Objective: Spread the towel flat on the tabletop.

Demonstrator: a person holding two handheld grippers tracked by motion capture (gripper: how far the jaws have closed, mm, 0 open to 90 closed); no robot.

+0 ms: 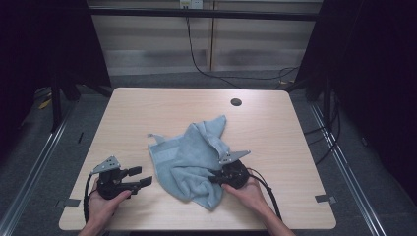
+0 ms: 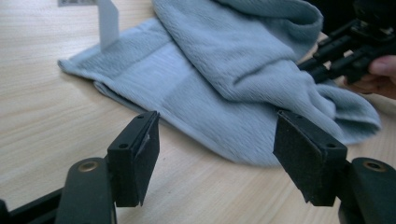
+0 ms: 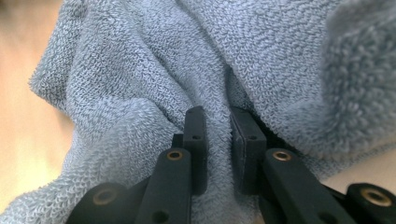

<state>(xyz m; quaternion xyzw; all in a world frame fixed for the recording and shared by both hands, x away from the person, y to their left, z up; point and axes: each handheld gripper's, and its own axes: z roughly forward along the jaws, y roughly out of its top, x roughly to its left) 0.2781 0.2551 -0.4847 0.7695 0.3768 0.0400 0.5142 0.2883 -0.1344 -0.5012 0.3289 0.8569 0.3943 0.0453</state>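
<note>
A crumpled blue-grey towel (image 1: 194,157) lay at the centre of the pale wooden tabletop (image 1: 275,118) in the high view, one corner trailing towards the upper middle of the frame. At its lower right edge the right tongs (image 1: 215,178) were pinched narrow on a fold of the cloth; in the right gripper view the towel (image 3: 205,60) bunched up between the two black pads (image 3: 195,135). At the lower left the left tongs (image 1: 142,177) stood wide with nothing between them, resting apart from the towel's (image 2: 224,84) left edge, with bare tabletop (image 2: 42,93) below.
</note>
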